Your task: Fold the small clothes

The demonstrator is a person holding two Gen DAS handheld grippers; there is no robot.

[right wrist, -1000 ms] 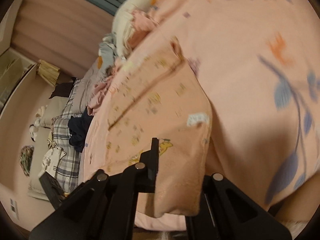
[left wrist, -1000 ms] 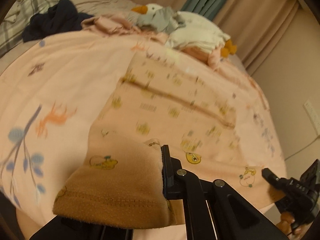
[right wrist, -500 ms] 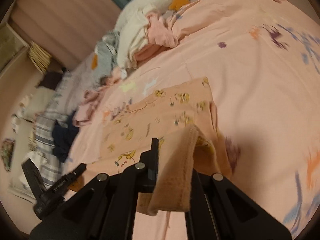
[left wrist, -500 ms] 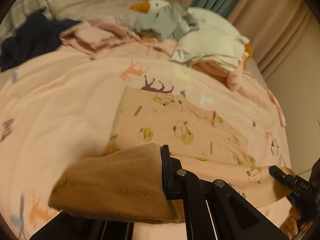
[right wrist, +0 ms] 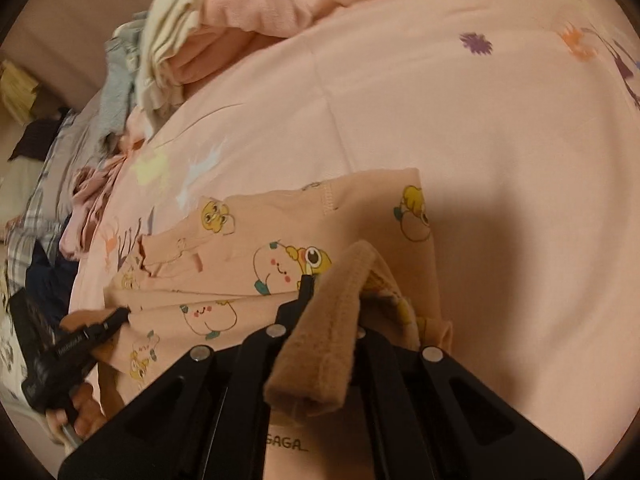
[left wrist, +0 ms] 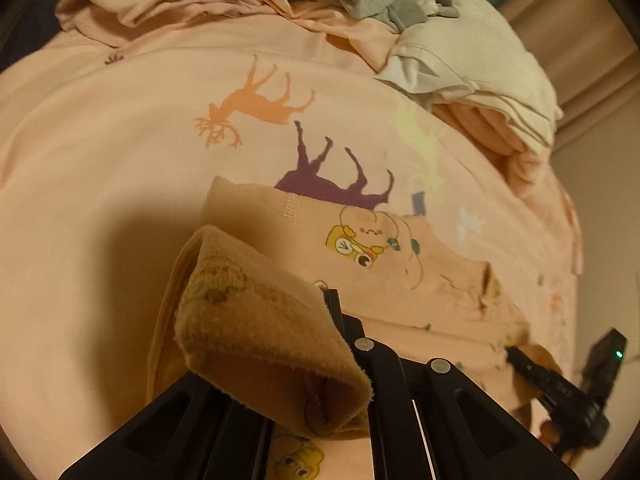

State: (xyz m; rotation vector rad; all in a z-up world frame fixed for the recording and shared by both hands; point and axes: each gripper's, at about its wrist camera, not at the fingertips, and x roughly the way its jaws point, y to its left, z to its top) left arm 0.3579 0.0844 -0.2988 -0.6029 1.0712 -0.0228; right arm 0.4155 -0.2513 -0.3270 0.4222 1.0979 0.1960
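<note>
A small peach garment (left wrist: 400, 272) with yellow cartoon prints lies on the pink bedsheet; it also shows in the right wrist view (right wrist: 256, 248). My left gripper (left wrist: 320, 344) is shut on its fuzzy brown hem edge (left wrist: 256, 328), folded over the garment's near left corner. My right gripper (right wrist: 332, 304) is shut on the other hem corner (right wrist: 324, 344), held low over the garment. Each gripper shows in the other's view: the right gripper (left wrist: 560, 384) at lower right, the left gripper (right wrist: 72, 348) at lower left.
The pink bedsheet (left wrist: 120, 160) has printed deer (left wrist: 256, 104). A pile of cream, grey and pink clothes (left wrist: 472, 52) lies at the far side, also in the right wrist view (right wrist: 180, 40). Dark and plaid fabric (right wrist: 36, 248) lies at the left.
Both grippers have carried the hem forward and down over the garment, folding it in half. The cameras now sit much closer to the bed.
</note>
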